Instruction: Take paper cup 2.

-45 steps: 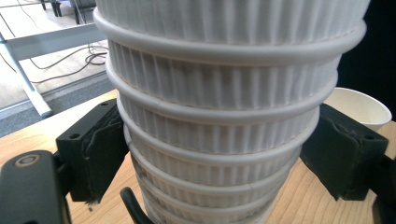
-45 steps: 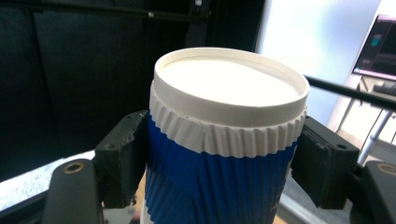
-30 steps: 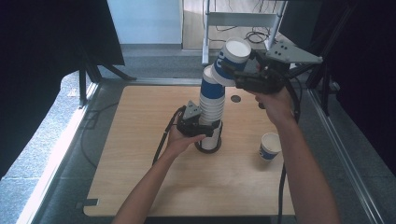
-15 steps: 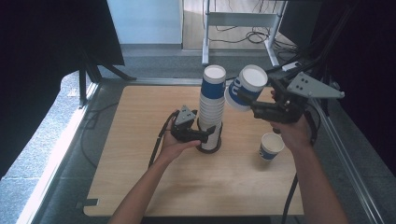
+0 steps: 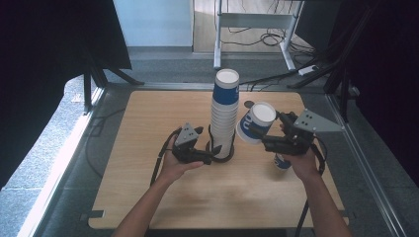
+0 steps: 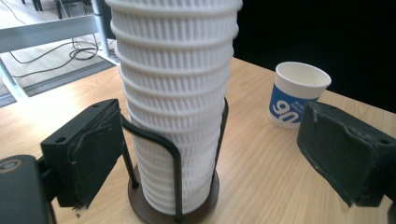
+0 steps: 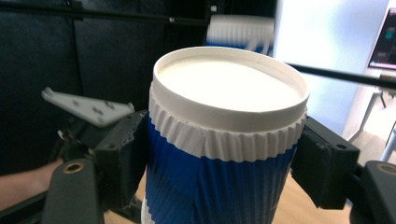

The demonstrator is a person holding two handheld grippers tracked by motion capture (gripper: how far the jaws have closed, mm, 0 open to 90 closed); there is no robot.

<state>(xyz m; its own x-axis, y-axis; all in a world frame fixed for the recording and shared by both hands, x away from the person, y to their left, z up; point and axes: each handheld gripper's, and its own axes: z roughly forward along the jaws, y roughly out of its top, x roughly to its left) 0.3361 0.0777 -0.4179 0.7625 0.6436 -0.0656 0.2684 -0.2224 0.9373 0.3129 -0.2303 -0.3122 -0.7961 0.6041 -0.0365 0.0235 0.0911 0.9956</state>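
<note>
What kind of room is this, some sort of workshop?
Probably a lab or recording booth: a bare wooden table ringed by black curtains, cables across the floor behind, and a person working hand-held grippers on paper cups.

The high view looks forward and down from above the person's edge of the worktop (image 5: 148, 197), taking in its whole surface. The left gripper view sits low and close to the cup stack (image 6: 175, 93), also seen from above. The right gripper view looks upward past a held cup (image 7: 219, 154).
</note>
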